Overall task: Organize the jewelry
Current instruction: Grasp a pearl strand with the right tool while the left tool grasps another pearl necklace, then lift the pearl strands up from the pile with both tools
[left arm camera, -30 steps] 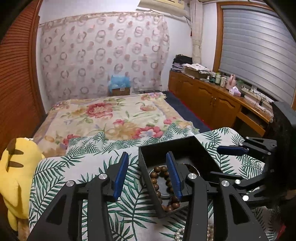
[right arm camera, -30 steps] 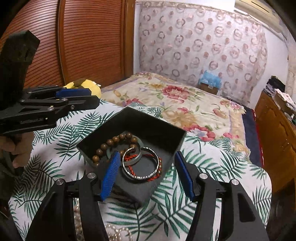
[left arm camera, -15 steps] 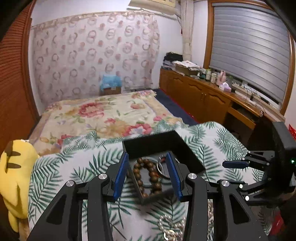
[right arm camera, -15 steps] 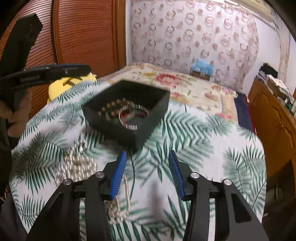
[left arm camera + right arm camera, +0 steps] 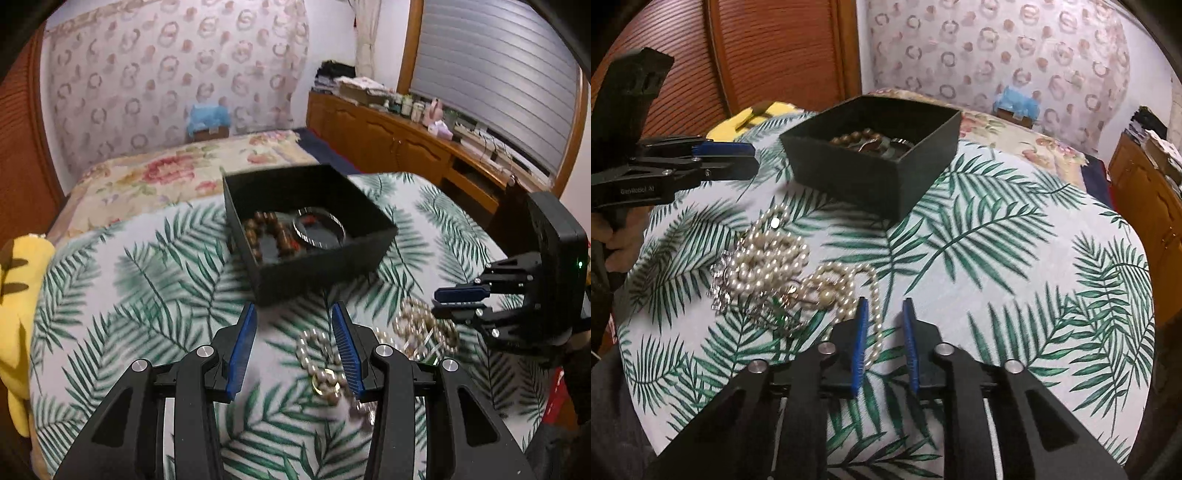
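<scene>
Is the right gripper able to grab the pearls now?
Probably yes. The right gripper, its jaws closing, sits right at the pearls lying bare on the cloth, with one strand running between its fingers and nothing covering it.

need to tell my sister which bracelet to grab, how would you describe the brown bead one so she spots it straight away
Find the black box standing open on the palm-leaf cloth, beyond the loose pearl strands. Inside it, against the left wall as the left gripper's camera sees it, lies the wooden bead bracelet. It is a string of round brown beads, unlike the smooth silver bangle beside it.
</scene>
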A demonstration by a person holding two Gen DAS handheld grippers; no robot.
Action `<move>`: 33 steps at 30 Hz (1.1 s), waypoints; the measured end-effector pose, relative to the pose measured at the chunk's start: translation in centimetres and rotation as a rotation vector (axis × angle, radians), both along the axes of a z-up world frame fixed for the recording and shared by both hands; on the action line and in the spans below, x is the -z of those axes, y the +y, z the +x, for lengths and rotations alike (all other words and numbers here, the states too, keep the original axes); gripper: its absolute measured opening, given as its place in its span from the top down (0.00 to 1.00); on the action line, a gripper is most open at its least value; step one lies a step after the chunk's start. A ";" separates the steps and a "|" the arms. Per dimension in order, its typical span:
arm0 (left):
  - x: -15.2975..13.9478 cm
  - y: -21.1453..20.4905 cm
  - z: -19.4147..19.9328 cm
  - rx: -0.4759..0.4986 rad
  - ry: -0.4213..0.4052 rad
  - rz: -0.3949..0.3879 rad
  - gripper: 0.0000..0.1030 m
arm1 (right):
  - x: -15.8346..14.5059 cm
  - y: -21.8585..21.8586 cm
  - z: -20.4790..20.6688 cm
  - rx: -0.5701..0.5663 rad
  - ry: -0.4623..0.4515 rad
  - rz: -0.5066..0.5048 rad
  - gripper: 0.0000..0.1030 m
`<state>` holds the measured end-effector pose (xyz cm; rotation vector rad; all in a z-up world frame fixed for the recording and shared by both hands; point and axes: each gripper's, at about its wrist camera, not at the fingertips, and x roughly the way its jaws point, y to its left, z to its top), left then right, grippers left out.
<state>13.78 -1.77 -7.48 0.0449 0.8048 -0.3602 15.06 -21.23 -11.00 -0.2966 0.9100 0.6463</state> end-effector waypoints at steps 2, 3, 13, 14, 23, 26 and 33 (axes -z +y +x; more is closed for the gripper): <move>0.6 -0.1 -0.2 0.007 0.023 0.001 0.61 | -0.1 0.2 -0.1 -0.004 -0.017 -0.019 0.93; 0.8 -0.2 -0.2 0.011 0.032 0.000 0.61 | -0.1 0.2 -0.1 -0.001 -0.028 -0.041 0.95; 1.3 -2.1 -1.0 0.072 0.083 -0.020 0.61 | 0.1 -1.0 0.7 0.031 -0.061 -0.019 0.95; 1.3 -2.3 -1.0 0.080 0.085 -0.017 0.61 | 0.1 -1.1 0.7 0.034 -0.066 -0.008 0.95; 2.1 -3.5 -0.9 0.105 0.111 -0.007 0.76 | 0.2 -1.7 0.9 0.038 -0.045 0.027 0.94; 2.5 -3.5 -0.9 0.101 0.125 -0.008 0.80 | 0.1 -1.7 1.0 0.038 -0.044 0.029 0.94; 2.5 -3.5 -0.9 0.098 0.115 -0.013 0.93 | 0.1 -1.6 1.2 0.037 -0.053 0.017 0.94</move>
